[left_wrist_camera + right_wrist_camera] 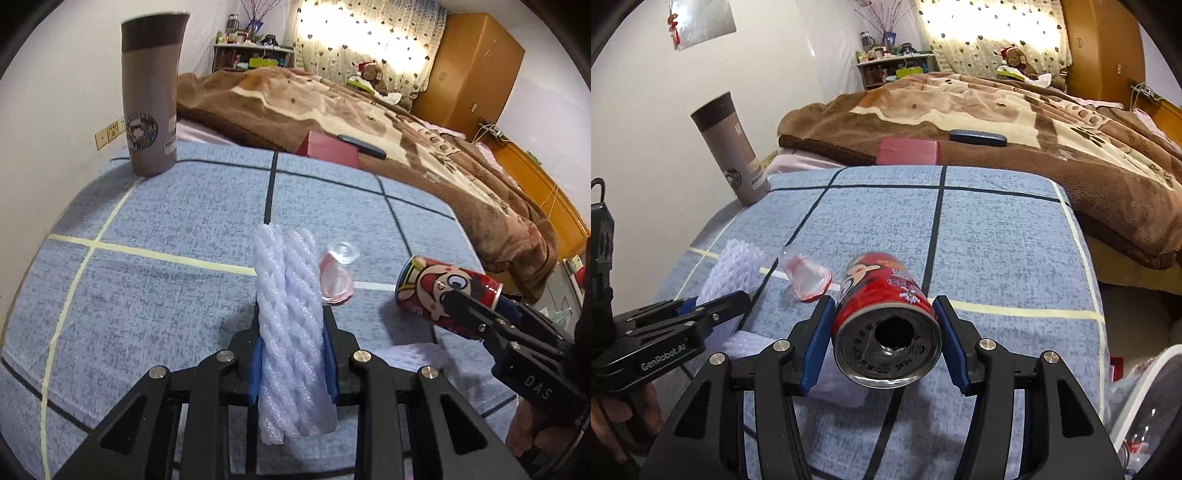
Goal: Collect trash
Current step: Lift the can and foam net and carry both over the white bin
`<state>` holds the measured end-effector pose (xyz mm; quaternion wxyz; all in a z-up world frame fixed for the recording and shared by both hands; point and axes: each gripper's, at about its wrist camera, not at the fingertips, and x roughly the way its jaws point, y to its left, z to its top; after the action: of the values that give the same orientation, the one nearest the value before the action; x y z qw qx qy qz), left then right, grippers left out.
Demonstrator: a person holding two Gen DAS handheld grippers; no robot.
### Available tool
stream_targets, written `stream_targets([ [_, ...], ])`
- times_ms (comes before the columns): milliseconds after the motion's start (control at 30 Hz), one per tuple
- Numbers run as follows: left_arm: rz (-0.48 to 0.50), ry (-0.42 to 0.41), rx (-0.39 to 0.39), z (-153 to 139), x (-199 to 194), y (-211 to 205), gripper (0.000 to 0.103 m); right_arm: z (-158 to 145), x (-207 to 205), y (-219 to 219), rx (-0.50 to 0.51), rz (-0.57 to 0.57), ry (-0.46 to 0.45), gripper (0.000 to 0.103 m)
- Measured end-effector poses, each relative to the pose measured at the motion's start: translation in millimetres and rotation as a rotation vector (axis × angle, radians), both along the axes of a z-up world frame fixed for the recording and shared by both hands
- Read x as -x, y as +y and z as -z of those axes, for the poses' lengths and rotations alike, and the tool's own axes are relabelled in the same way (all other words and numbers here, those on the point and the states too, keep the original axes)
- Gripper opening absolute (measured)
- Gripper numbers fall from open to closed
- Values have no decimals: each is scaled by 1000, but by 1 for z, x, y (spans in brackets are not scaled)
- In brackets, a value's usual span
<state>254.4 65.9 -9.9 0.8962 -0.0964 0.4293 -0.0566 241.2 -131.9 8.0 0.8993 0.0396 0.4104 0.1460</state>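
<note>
Currently left gripper [291, 354] is clamped on a white foam net sleeve [290, 332], holding it upright above the blue checked table [166, 221], blue pads squeezing both sides. Right gripper [886, 332] pinches a red cartoon can [886, 317], lying on its side in the air, opened top facing the camera, both pads against the can wall. From the left wrist view the can [443, 291] sits at 3 o'clock of the foam, near the table's right edge. Clear plastic cup with pink residue [338, 275] lies tipped on the table, just beside the foam at 1 o'clock, apart from the can. More white foam [738, 266] lies flat near the front-left edge. Grey tumbler [151, 96] stands at 11 o'clock, far-left corner by the wall. Bare cloth runs through the table's middle and back. Pink box [908, 151] sits at 12 o'clock on the brown-blanketed bed [1034, 122] just past the far edge. White bin rim [1145, 387] shows at 4 o'clock, off the right edge.
</note>
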Motion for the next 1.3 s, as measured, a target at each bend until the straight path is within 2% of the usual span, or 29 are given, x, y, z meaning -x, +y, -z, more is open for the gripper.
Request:
stream_targets([
  [233,27,-44,13,-17,14,-11,28,-6,15,-9,-51,26,-40,55],
  [600,117,-85,21,-34,37,-45,28,-26,43,-26,-58,72,-123,55],
  [1300,341,-143,27,-53,79,-157,28,-44,106,-105,-40,285,-205,55],
])
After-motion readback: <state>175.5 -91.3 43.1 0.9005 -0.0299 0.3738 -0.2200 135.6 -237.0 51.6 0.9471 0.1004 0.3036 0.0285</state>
